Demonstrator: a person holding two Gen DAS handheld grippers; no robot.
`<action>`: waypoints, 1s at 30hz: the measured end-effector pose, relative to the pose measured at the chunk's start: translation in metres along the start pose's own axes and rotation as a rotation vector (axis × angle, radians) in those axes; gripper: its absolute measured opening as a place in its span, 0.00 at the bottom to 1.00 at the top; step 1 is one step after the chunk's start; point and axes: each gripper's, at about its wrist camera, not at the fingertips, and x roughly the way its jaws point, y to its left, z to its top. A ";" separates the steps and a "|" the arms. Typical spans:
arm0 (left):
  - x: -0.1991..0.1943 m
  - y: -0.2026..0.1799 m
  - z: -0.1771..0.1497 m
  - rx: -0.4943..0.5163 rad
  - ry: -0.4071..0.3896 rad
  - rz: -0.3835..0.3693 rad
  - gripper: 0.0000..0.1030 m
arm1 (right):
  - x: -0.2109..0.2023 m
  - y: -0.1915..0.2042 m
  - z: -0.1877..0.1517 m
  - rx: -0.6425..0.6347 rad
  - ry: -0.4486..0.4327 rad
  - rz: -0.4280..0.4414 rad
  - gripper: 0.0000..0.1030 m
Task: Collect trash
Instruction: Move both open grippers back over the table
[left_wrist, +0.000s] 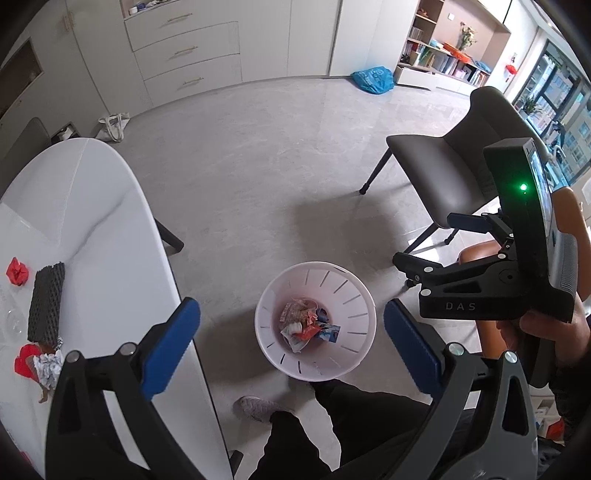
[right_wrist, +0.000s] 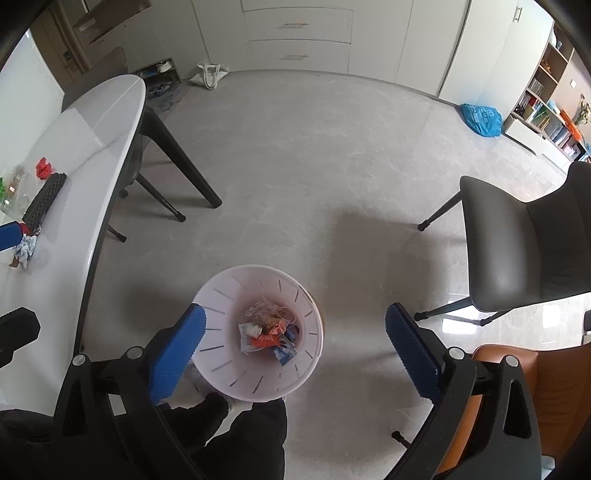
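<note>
Both claws hang above the white bin (left_wrist: 316, 321) on the floor, the left gripper (left_wrist: 291, 343) and right gripper (right_wrist: 295, 343) each spread wide with nothing between the blue pads. Wrappers (right_wrist: 267, 326) lie in the bin's bottom. Beside the bin, the white table (left_wrist: 110, 236) holds red scraps (left_wrist: 17, 271), crumpled paper (left_wrist: 48, 367) and a black mat (left_wrist: 46, 302).

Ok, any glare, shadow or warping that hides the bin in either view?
Left wrist view: bin sharp and evenly lit, table edge bowed by fisheye. Right wrist view: soft shadow on floor behind bin, glare beside the grey chair; contents readable.
</note>
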 end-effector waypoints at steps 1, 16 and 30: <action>-0.001 0.001 -0.001 -0.006 -0.002 0.002 0.93 | 0.000 0.003 0.001 -0.004 -0.001 0.002 0.94; -0.026 0.054 -0.022 -0.155 -0.048 0.083 0.93 | -0.004 0.059 0.027 -0.108 -0.038 0.060 0.95; -0.067 0.168 -0.090 -0.515 -0.118 0.276 0.93 | -0.007 0.186 0.064 -0.345 -0.084 0.212 0.95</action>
